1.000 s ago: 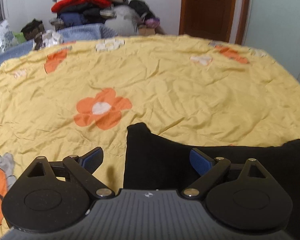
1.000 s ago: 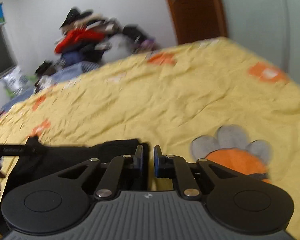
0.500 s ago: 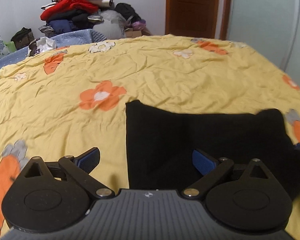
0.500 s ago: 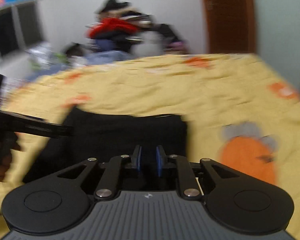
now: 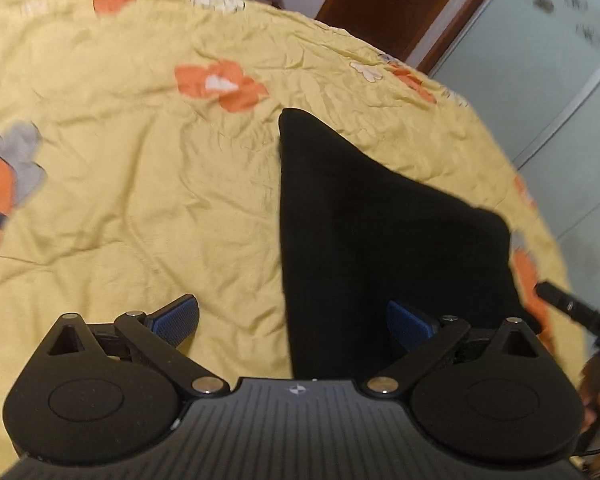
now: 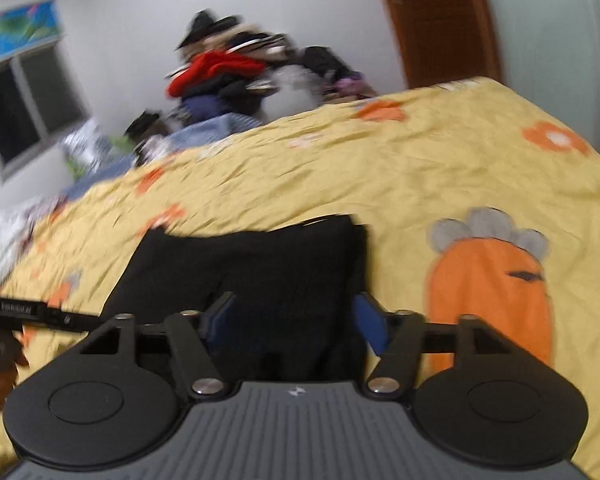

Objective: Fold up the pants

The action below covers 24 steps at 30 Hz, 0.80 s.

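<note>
Black pants (image 5: pixel 380 232) lie folded flat in a compact rectangle on the yellow flowered bedspread (image 5: pixel 140 180); they also show in the right wrist view (image 6: pixel 260 272). My left gripper (image 5: pixel 292 320) is open, hovering over the pants' left edge, with one blue pad over the bedspread and one over the fabric. My right gripper (image 6: pixel 296 320) is open above the pants' near right part, holding nothing. The right gripper's bar (image 5: pixel 572 312) shows at the left view's right edge, and the left gripper's bar (image 6: pixel 40 312) at the right view's left edge.
A pile of clothes (image 6: pixel 228 72) stands against the far wall beyond the bed. A wooden door (image 6: pixel 440 20) is at the back right and a window (image 6: pixel 24 108) at the left. Pale wardrobe panels (image 5: pixel 540 60) stand right of the bed.
My right gripper has opened from shut and let go of the pants. Both grippers have risen and tilted. The pants now lie folded smaller on the bedspread.
</note>
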### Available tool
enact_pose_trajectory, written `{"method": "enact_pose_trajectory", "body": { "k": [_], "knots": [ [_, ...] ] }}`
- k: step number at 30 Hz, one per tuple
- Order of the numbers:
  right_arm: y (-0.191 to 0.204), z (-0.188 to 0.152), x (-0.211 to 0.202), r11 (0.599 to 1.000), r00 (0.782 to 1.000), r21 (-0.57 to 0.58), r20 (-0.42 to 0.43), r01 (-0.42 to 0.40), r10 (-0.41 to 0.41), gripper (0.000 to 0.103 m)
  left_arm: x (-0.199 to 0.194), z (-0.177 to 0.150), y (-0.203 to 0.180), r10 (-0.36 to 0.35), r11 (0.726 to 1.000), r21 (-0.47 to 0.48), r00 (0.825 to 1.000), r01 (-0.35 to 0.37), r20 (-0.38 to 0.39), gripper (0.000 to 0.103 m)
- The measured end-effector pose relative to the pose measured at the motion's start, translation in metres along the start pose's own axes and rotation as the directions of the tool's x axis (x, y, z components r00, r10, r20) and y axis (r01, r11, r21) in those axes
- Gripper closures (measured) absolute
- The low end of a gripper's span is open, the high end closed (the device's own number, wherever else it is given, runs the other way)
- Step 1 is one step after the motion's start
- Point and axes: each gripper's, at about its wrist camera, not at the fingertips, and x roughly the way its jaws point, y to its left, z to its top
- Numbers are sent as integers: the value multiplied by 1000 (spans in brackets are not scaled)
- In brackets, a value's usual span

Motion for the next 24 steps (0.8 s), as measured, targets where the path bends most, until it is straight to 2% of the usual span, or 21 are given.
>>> {"method": "enact_pose_trajectory", "body": {
  "k": [3,6,8,11,14,15,17,18,19,21,24],
  "knots": [
    [-17,3,1,996,998,75,-22,-51,53,37,5,7,6,-77,997,-26,997,78,23,1],
    [-30,3,11,986,992,129,-53,-109,117,37,14,14,9,-174,983,-53,985,175,20,1],
    [-39,5,21,976,984,160,-77,-145,159,37,20,18,9,-242,969,-56,970,242,-2,1],
    [-56,6,37,955,967,230,-127,-188,221,38,28,22,9,-302,952,-52,953,301,-18,1],
    [-75,9,46,920,942,308,-149,-244,300,39,37,27,17,-381,921,-104,924,375,-35,1],
    [-81,10,48,904,931,336,-155,-264,329,37,41,29,21,-415,903,-137,909,406,-39,1],
    [-88,13,56,875,902,367,-169,-316,397,38,48,31,29,-475,868,-187,879,461,-37,1],
    [-91,14,60,858,891,388,-166,-336,424,37,49,32,30,-486,861,-192,873,472,-32,1],
    [-91,15,64,843,879,402,-162,-357,449,37,50,33,28,-492,859,-183,870,478,-34,1],
    [-89,18,74,813,849,422,-160,-401,503,35,53,33,20,-482,869,-150,875,471,-44,1],
    [-75,22,89,804,829,404,-168,-436,534,34,59,32,10,-479,872,-128,877,472,-31,2]
  ]
}}
